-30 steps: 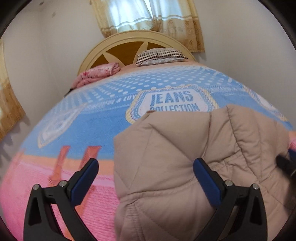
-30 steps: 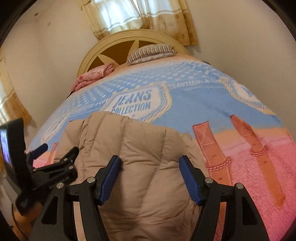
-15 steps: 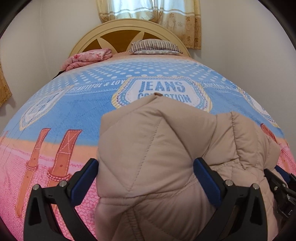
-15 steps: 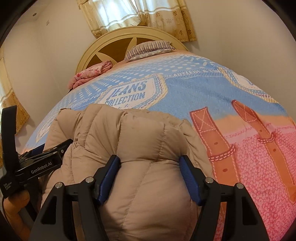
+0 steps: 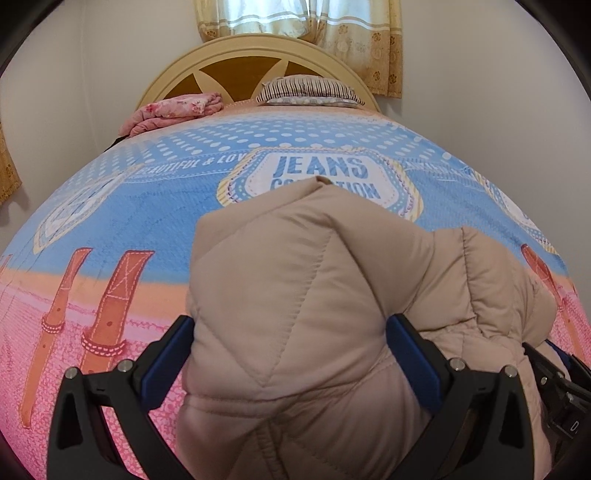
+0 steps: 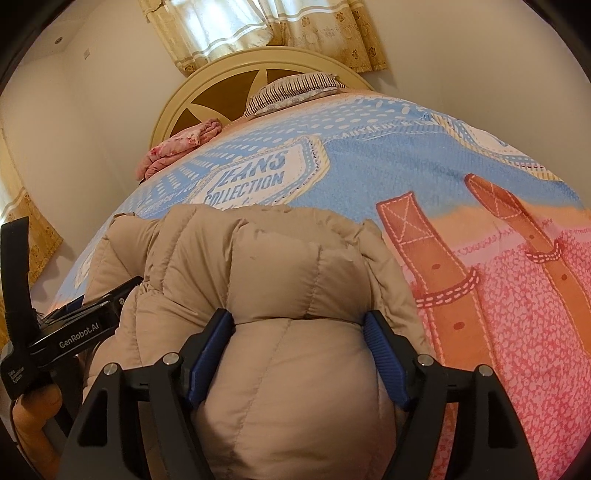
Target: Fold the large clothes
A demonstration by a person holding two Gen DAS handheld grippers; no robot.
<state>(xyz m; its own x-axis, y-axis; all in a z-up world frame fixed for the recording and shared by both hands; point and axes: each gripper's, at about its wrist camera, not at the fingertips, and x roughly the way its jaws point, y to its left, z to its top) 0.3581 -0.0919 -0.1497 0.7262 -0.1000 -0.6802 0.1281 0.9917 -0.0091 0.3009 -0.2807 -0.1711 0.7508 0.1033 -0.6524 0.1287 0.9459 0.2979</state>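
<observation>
A beige puffer jacket lies bunched on the bed's blue and pink cover, near the front edge. My left gripper stands wide over the jacket's left part; the padding fills the gap between its blue pads, which do not pinch it. My right gripper has the jacket's right part between its jaws. They are opening, but the pads still dent the padding. The left gripper's black body and the hand holding it show at the right view's left edge.
A striped pillow and a folded pink floral blanket lie against the round wooden headboard. Curtains hang behind it. Walls close in on both sides of the bed.
The left gripper swung over, so the jacket now fills its jaws instead of touching one pad. The right gripper sank toward the bed with the jacket and its jaws widened slightly.
</observation>
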